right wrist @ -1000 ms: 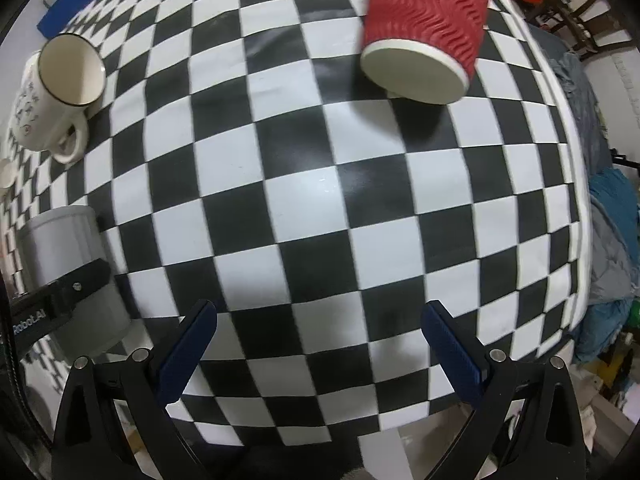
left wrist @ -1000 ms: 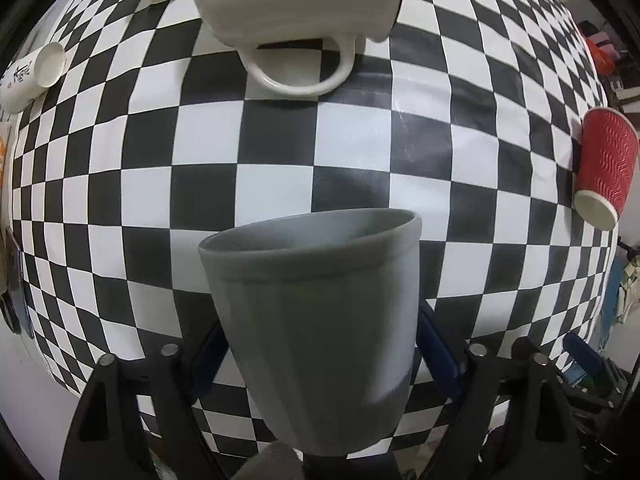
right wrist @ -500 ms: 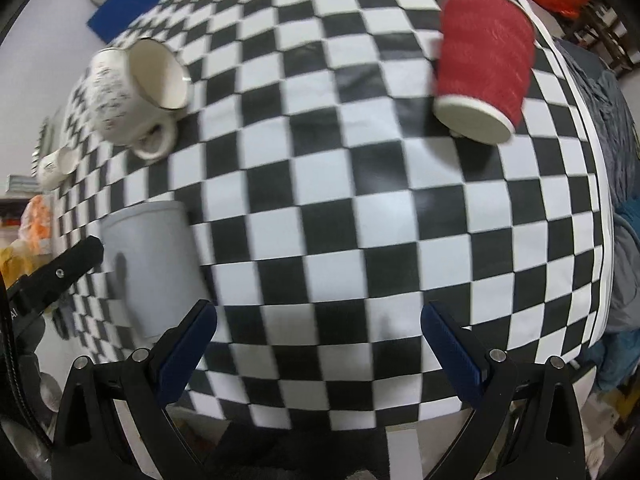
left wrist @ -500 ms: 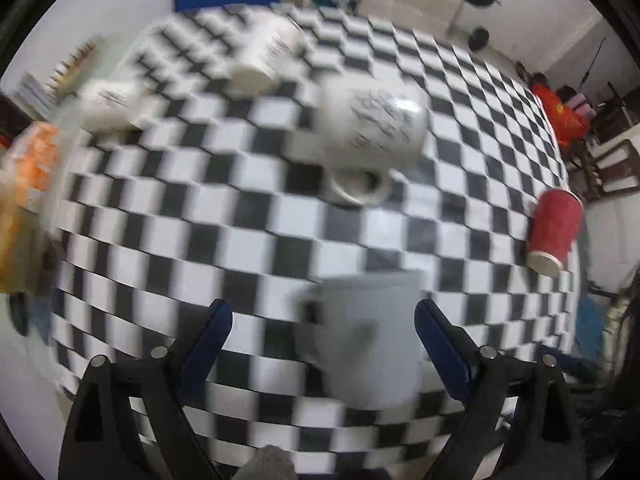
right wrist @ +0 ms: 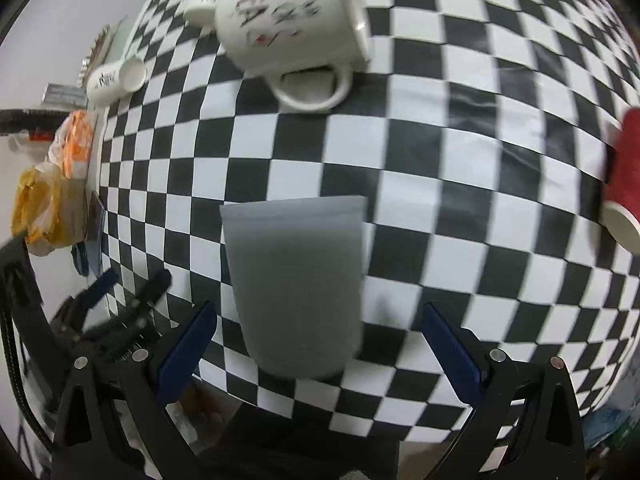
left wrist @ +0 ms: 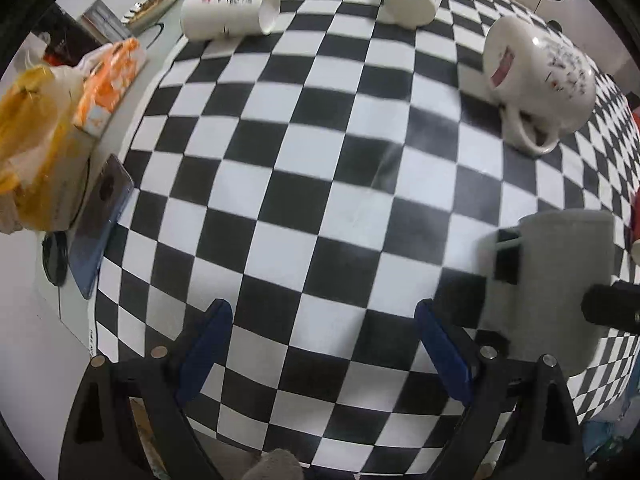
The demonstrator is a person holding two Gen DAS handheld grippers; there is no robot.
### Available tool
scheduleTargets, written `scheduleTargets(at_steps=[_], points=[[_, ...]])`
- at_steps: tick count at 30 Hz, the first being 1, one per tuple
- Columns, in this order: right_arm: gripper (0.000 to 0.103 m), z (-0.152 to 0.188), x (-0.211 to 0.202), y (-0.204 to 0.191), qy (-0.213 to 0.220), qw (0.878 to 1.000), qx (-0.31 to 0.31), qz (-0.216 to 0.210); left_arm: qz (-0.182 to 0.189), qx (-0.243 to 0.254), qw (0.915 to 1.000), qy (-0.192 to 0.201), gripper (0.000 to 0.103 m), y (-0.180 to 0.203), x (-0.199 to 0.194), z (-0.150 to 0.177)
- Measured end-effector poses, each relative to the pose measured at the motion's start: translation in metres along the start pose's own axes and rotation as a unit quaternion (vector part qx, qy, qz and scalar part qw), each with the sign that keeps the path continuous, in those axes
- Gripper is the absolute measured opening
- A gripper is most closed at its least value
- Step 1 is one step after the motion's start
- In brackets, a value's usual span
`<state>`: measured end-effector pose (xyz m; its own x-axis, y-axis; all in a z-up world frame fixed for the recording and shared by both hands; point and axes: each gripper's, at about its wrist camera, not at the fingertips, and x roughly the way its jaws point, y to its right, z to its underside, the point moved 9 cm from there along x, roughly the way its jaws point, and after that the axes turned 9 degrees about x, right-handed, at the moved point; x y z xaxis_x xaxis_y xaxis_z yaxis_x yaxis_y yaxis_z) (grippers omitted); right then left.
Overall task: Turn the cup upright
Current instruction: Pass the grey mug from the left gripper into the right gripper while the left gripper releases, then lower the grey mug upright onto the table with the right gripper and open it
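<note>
Your right hand-held gripper (right wrist: 320, 344) gapes around the upright grey cup (right wrist: 298, 288); left hand-held gripper (left wrist: 324, 344) spread, holding nothing.

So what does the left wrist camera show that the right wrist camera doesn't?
Only the left wrist view shows the grey cup's handle and a dark phone at the table's edge. Only the right wrist view shows the red paper cup clearly, lying on its side, and the left tongs beside the table. Both show the grey cup standing on the checkered cloth, the white mug on its side, and open, empty tongs.
</note>
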<state>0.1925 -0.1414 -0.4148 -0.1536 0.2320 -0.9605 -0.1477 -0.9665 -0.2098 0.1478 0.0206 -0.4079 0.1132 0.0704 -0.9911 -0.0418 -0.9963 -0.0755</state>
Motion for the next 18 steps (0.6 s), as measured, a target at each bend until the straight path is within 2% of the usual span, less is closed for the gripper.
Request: scheduleTargets(at_steps=[6,11,13,18], points=[[0.103,-0.004,0.033,-0.009,-0.038,0.999,-0.003,0.016,0.009,0.003,0.9999,-0.009,0.093,0.001,0.019,-0.001],[0.094,-0.006,0.053,-0.015,-0.058,0.998,0.001,0.021,0.011,0.005,0.9999,-0.012,0.093,-0.003,0.027,-0.006],[0.086,-0.006,0.058,-0.015,-0.063,0.998,0.001,0.024,0.013,0.007,0.9998,-0.011,0.093,-0.003,0.028,-0.008],[0.084,-0.006,0.065,-0.015,-0.060,0.998,0.002,0.021,0.014,0.012,0.9997,-0.014,0.093,0.006,0.026,-0.007]])
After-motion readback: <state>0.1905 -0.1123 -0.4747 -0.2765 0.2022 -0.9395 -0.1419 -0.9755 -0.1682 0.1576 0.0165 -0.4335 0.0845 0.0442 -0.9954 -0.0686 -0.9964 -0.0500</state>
